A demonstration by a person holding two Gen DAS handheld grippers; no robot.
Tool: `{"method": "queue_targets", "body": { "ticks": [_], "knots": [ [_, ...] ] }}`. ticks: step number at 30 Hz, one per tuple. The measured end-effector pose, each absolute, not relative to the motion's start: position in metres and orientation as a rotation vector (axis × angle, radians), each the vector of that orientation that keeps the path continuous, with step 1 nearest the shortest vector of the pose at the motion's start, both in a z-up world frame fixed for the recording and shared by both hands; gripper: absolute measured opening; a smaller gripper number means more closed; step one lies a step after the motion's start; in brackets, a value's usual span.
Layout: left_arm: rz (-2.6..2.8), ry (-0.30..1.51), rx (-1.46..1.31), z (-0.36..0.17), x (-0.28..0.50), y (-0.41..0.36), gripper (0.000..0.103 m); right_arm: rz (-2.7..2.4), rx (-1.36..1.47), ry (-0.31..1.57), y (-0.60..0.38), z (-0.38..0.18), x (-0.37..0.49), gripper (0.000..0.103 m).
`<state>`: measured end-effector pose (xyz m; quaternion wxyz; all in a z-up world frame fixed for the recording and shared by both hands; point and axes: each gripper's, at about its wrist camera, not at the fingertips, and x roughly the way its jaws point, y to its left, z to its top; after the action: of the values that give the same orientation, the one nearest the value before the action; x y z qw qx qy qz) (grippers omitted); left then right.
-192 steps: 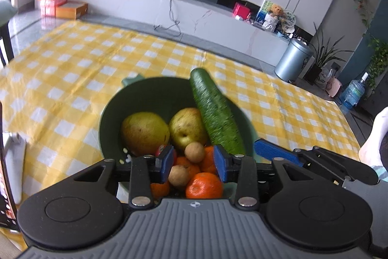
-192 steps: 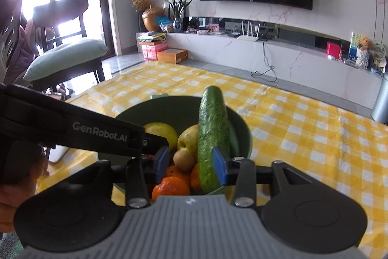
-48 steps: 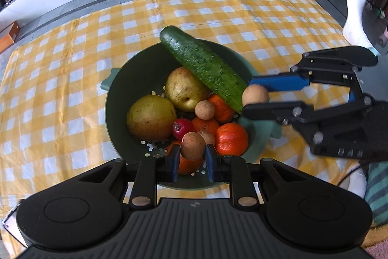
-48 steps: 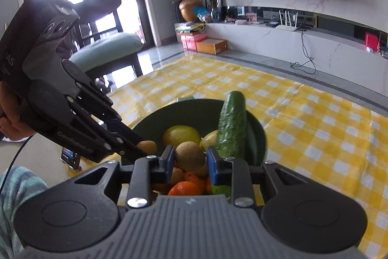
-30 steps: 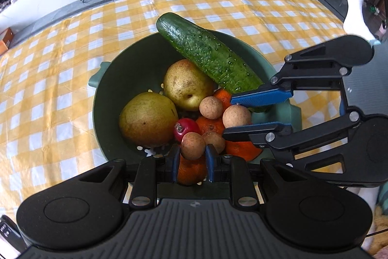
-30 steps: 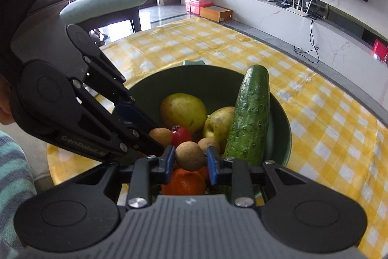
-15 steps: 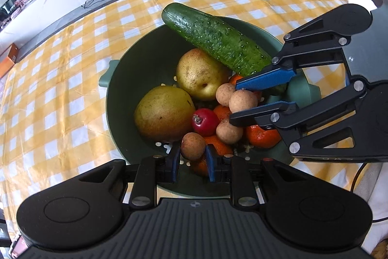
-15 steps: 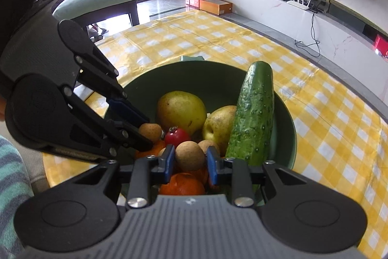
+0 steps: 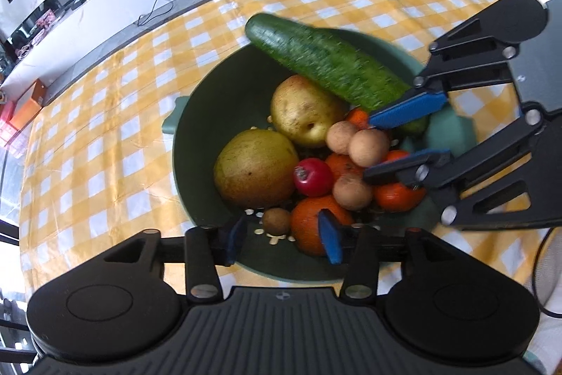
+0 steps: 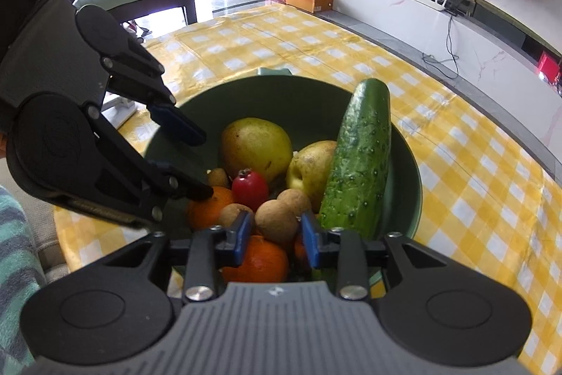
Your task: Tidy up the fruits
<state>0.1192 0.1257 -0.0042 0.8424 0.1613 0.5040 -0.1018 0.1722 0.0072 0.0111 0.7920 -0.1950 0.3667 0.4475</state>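
Half a second back the left gripper was pinched on a small brown fruit; its jaws have just been opening, and that fruit now lies loose on the floor of the green bowl, between the spread blue pads without touching either. From the left wrist view, the bowl sits on a yellow-and-white checked tablecloth and holds a cucumber leaning across its far rim, two pears side by side below it, a red fruit, several oranges and more small brown fruits. The right gripper reaches in from the right, and a round brown fruit sits between its blue fingers. From the right wrist view, the right gripper has its jaws just opening too, only a little; the round brown fruit is between the pads with a narrow gap on each side, resting on the pile above an orange. The cucumber stands tilted against the bowl's right wall, one pear lies behind the red fruit, and the left gripper comes in from the left with its fingers well apart over the bowl's near-left side.
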Motion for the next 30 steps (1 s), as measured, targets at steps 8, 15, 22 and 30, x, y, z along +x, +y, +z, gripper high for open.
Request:
{"method": "queue_targets", "body": {
  "ticks": [8, 15, 22, 30],
  "knots": [
    [-0.199, 0.96, 0.32, 0.034, 0.095, 0.111, 0.063, 0.94, -0.458, 0.648, -0.01, 0.041, 0.146, 0.067],
    [-0.089, 0.739, 0.268, 0.08, 0.054, 0.079, 0.074, 0.794, -0.404, 0.531, -0.05, 0.071, 0.128, 0.084],
    [-0.013, 0.542, 0.196, 0.111, 0.016, 0.038, 0.084, 0.615, -0.214, 0.545, -0.101, 0.081, 0.112, 0.089],
    [0.074, 0.464, 0.111, 0.112, -0.007, 0.018, 0.089, 0.501, -0.057, 0.516, -0.142, 0.095, 0.072, 0.094]
  ]
}}
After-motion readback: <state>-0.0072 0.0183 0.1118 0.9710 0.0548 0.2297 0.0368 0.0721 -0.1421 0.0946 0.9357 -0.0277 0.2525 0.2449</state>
